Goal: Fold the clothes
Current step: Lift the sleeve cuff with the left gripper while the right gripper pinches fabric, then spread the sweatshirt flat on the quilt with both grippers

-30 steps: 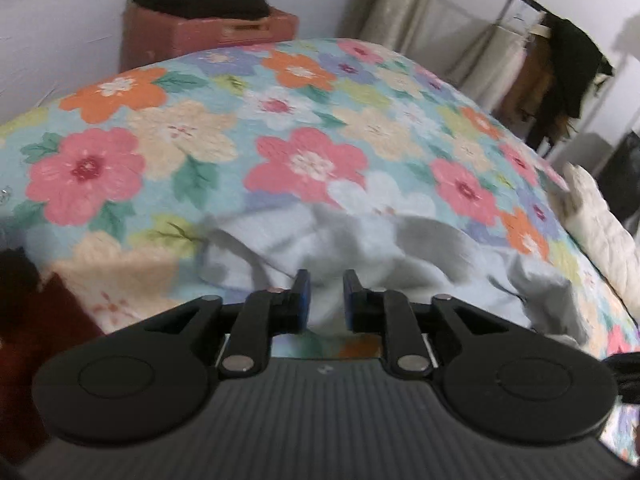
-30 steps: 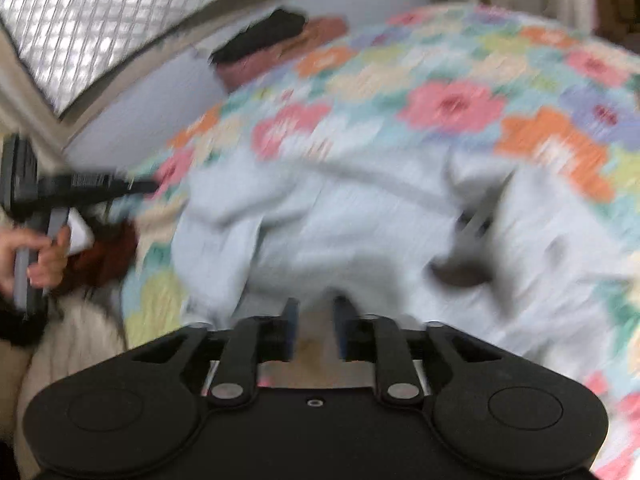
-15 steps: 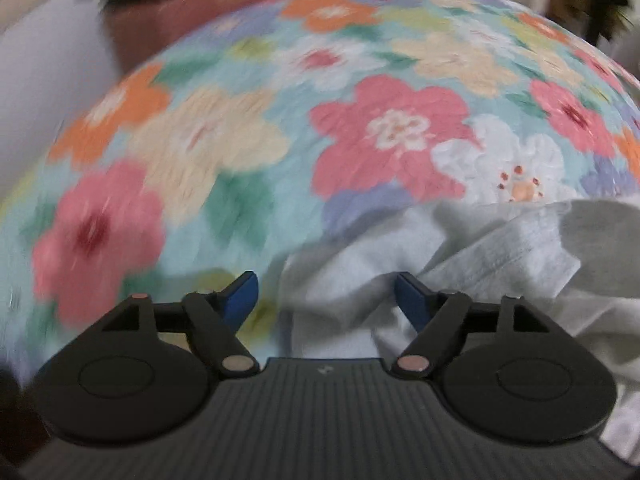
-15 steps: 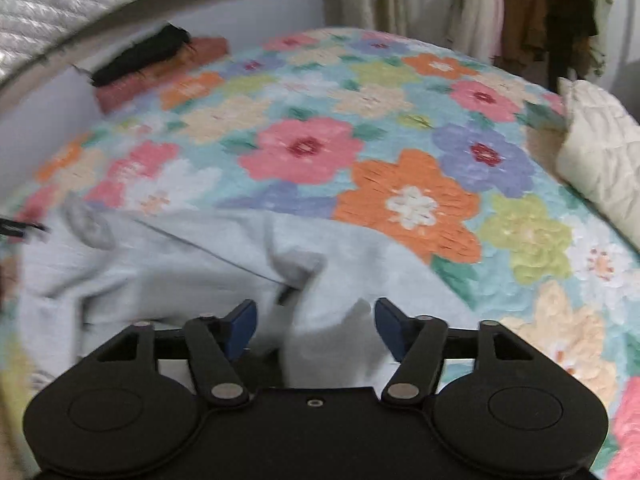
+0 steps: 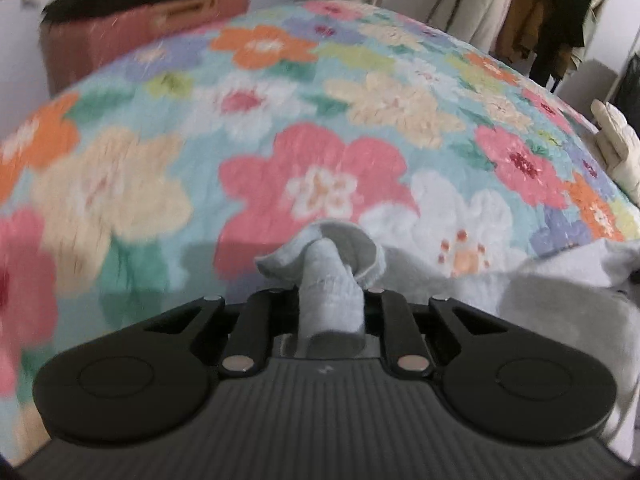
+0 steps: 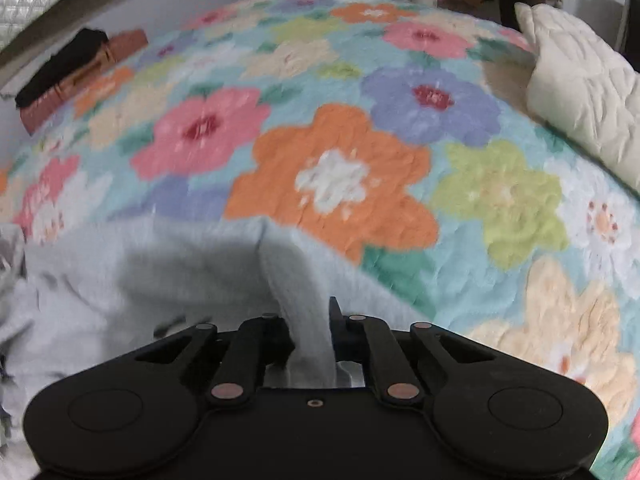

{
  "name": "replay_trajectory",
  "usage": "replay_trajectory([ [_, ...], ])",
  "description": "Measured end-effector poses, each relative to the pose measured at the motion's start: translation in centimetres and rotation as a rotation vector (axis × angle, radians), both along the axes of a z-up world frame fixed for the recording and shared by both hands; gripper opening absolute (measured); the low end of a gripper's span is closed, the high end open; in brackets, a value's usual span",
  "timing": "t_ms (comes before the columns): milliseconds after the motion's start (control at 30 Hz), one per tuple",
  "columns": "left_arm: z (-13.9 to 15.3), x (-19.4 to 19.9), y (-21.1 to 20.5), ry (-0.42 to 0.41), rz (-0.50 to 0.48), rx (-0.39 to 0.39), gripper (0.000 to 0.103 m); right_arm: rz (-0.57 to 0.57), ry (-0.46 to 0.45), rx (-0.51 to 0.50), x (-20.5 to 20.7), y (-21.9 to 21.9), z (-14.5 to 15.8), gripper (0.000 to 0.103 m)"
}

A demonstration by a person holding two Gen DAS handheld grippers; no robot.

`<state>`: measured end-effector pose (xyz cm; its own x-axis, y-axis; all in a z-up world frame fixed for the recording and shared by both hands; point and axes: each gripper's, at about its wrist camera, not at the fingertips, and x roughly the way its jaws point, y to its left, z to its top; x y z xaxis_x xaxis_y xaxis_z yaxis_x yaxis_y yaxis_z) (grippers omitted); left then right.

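Note:
A light grey garment (image 5: 540, 304) lies rumpled on a flowered bedspread (image 5: 320, 128). In the left wrist view my left gripper (image 5: 331, 300) is closing, its jaws pinching a bunched corner of the grey cloth that sticks up between them. In the right wrist view the same grey garment (image 6: 140, 280) spreads to the lower left, and my right gripper (image 6: 310, 320) is closing on a raised fold of it. The cloth hides both sets of pads.
A cream quilted cushion (image 6: 580, 88) lies at the bed's right edge. A reddish box with dark clothes on top (image 5: 132, 24) stands at the back left by the wall. Hanging clothes (image 5: 560, 12) fill the far right corner.
Both grippers came down to the garment's edge, opened wide around the cloth, then closed on it. The grey cloth now bunches up between each pair of jaws.

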<state>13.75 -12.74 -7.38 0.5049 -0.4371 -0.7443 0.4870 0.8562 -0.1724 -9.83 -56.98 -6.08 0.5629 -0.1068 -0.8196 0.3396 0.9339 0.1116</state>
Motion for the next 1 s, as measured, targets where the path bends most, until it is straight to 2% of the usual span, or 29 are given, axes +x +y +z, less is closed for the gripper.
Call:
replay_trajectory([
  [100,1.9,1.1,-1.5,-0.036,-0.044,-0.011,0.014,0.037,-0.025,-0.037,0.9,-0.3,1.9,0.008],
  [267,5.1,3.7,-3.3,-0.11,-0.066,-0.033,0.012,0.046,-0.098,-0.173,3.3,-1.9,6.6,0.007],
  [467,11.5,7.5,-5.1,-0.329,0.029,-0.154,0.012,-0.053,-0.233,-0.309,6.0,-5.5,12.9,0.006],
  [533,12.9,8.0,-6.6,-0.446,0.069,-0.159,0.023,-0.089,-0.286,-0.34,6.8,-6.2,14.4,0.006],
  [567,13.0,8.1,-7.8,-0.5,0.096,-0.118,0.047,-0.111,-0.31,-0.343,7.4,-6.7,15.1,0.006],
  [600,13.2,8.2,-8.9,-0.555,0.123,-0.078,0.081,-0.137,-0.324,-0.339,8.2,-7.4,15.7,0.007],
  [633,13.0,8.4,-9.7,-0.561,0.144,-0.062,0.087,-0.159,-0.32,-0.331,9.1,-8.1,15.9,0.007],
  [700,12.1,8.8,-10.2,-0.453,0.155,-0.107,0.087,-0.203,-0.275,-0.28,11.0,-9.5,15.4,0.013],
  [767,10.4,8.9,-9.7,-0.268,0.116,-0.235,0.087,-0.243,-0.248,-0.233,11.6,-9.9,14.1,0.031],
  [800,9.2,8.4,-9.6,-0.195,0.109,-0.253,0.087,-0.245,-0.245,-0.235,11.2,-9.5,13.4,0.034],
  [867,6.7,6.9,-9.7,-0.084,0.089,-0.225,0.087,-0.239,-0.233,-0.233,10.2,-8.4,11.8,0.046],
  [933,4.8,4.9,-9.9,-0.062,0.055,-0.146,0.087,-0.228,-0.229,-0.192,8.3,-7.1,10.3,0.047],
  [1000,3.0,1.8,-9.3,-0.071,0.028,-0.143,0.087,-0.22,-0.238,-0.12,5.8,-5.9,9.0,0.049],
])
